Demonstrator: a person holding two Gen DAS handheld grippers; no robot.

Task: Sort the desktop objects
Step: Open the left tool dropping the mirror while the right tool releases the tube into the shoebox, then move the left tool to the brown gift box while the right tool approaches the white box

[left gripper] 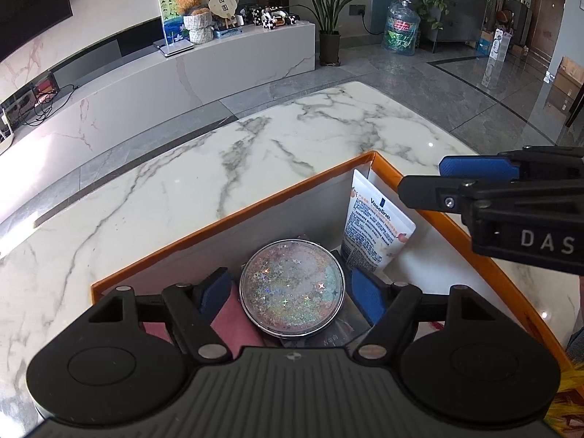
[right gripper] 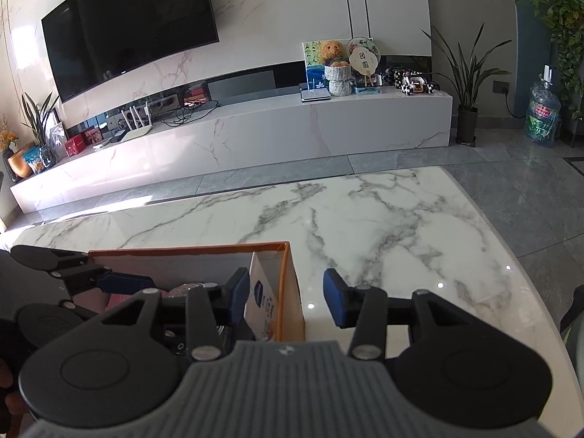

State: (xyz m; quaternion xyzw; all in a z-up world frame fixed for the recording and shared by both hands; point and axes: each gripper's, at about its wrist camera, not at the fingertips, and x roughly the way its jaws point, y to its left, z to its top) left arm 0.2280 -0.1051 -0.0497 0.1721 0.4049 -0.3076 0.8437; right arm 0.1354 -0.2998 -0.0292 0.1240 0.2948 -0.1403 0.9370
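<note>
Left gripper (left gripper: 292, 292) spread wide around glitter disc (left gripper: 292, 288) inside orange-rimmed box (left gripper: 226, 219); pads apart from it; right gripper (right gripper: 286, 297) wide, straddling box wall; lotion tube (left gripper: 376, 226) leans in corner.

The table (left gripper: 182, 189) is polished white marble with grey veins, glossy enough to throw back window glare. The box (left gripper: 233, 219) looks like stiff card, orange on its edges, matt white inside. The compact (left gripper: 292, 288) has a shiny metal rim and a clear lid over holographic glitter. The tube (left gripper: 376, 230) is smooth printed plastic. The left tongs (left gripper: 292, 294) are matt black plastic with blue ribbed pads (left gripper: 367, 297) and small metal pins.
</note>
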